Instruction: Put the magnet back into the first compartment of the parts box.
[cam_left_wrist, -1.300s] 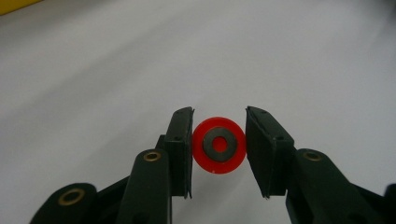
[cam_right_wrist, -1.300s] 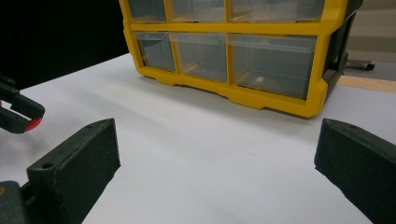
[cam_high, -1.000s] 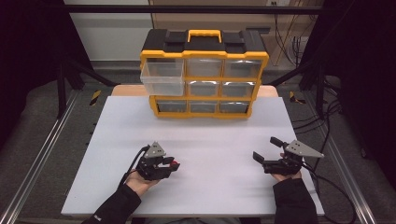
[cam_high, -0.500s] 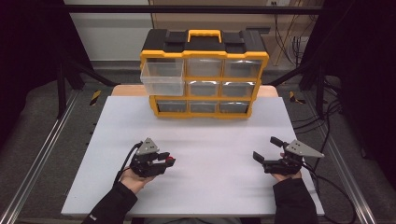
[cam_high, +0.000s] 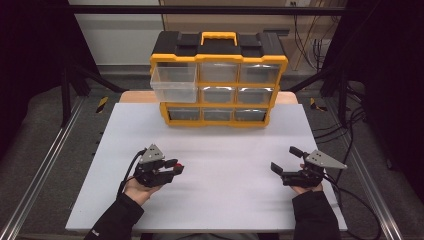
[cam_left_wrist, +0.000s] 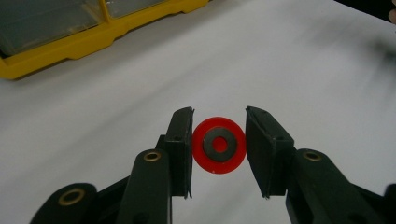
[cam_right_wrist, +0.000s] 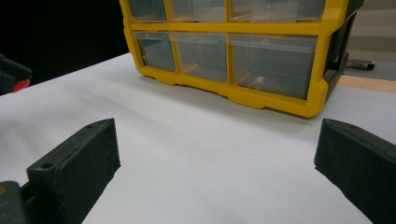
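Note:
A small red disc (cam_left_wrist: 219, 145) with a grey ring in its middle sits between the jaws of my left gripper (cam_left_wrist: 219, 149), which is shut on it from both sides. From above, that left gripper (cam_high: 172, 167) is at the near left of the white table, with the red disc (cam_high: 177, 166) at its tip. My right gripper (cam_high: 285, 159) rests at the near right, open, with nothing between its jaws (cam_right_wrist: 217, 154). A yellow and black drawer organizer (cam_high: 218, 80) stands at the far edge. Its upper left clear drawer (cam_high: 174, 84) is pulled out.
The white table top (cam_high: 225, 150) stretches between the grippers and the organizer. The organizer's other clear drawers (cam_right_wrist: 273, 63) are pushed in. Dark frame legs and cables (cam_high: 350, 115) lie off the table at the right.
My left gripper has moved a little to the left and away from me, carrying the red disc. The right gripper has stayed put.

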